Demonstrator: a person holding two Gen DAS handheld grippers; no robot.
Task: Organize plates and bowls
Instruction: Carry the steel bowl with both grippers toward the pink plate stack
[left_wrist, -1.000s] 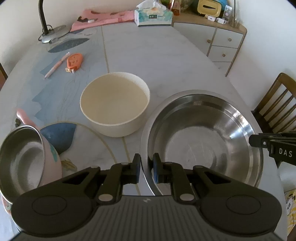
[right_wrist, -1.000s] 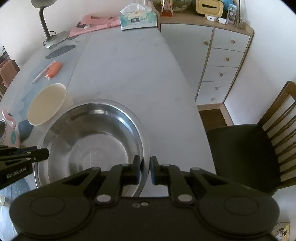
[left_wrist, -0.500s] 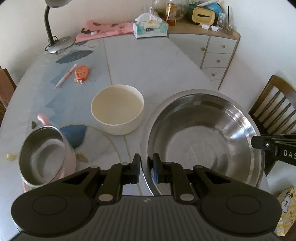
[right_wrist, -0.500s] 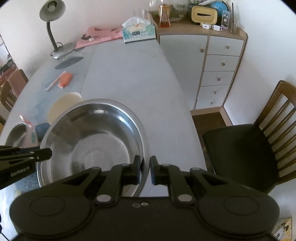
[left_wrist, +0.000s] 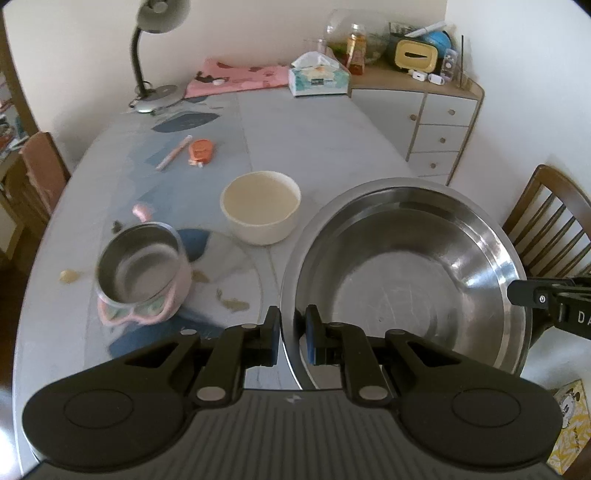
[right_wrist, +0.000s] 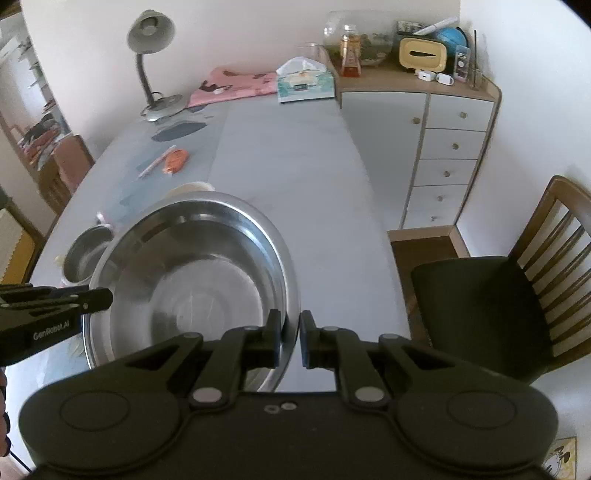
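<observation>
Holding the steel basin above the table's near edge, your left gripper and right gripper pinch opposite rims; it's rigid, light, slick, so keep both clamped level.

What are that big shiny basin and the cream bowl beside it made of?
The big basin looks like stainless steel: a bright polished surface with mirror-like reflections and fine scratches on its bottom. The cream bowl is matte and opaque with a fairly thick rim, so probably plastic or melamine, possibly glazed ceramic; the pictures cannot settle which.
</observation>
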